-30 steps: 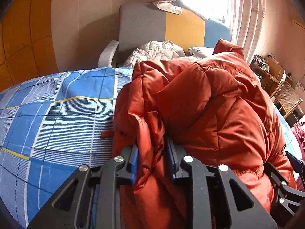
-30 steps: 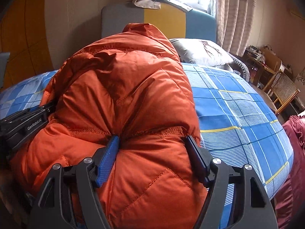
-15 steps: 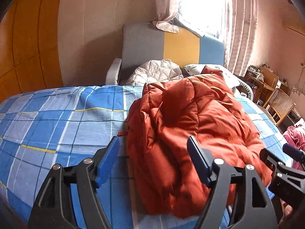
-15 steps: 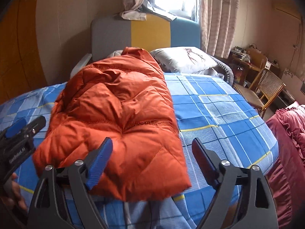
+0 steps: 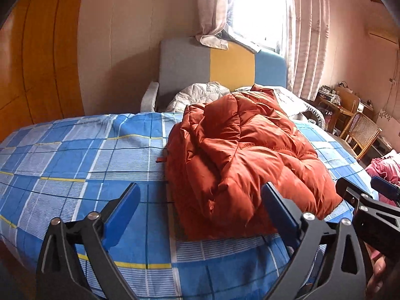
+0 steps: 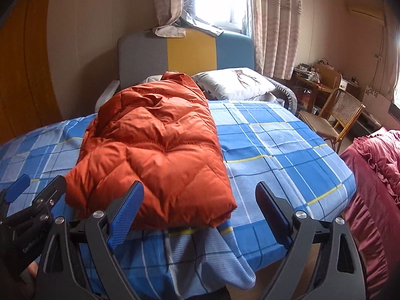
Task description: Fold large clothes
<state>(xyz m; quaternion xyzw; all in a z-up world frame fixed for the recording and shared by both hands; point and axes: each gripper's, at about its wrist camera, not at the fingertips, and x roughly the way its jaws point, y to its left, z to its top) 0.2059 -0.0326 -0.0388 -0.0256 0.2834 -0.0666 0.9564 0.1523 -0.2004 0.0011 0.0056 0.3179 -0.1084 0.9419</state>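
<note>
The left claw (image 5: 200,208) stands wide apart, its blue pads gripping nothing; it hangs just off the near edge of the bed (image 5: 75,165), clear of the cloth. The right claw (image 6: 200,206) is spread equally wide and empty, also at the near edge. The orange puffer jacket (image 6: 155,150) lies folded into a thick bundle on the blue checked bed, its near hem close to both claws but touching neither. A pillow (image 6: 235,82) rests by the headboard (image 6: 185,52).
</note>
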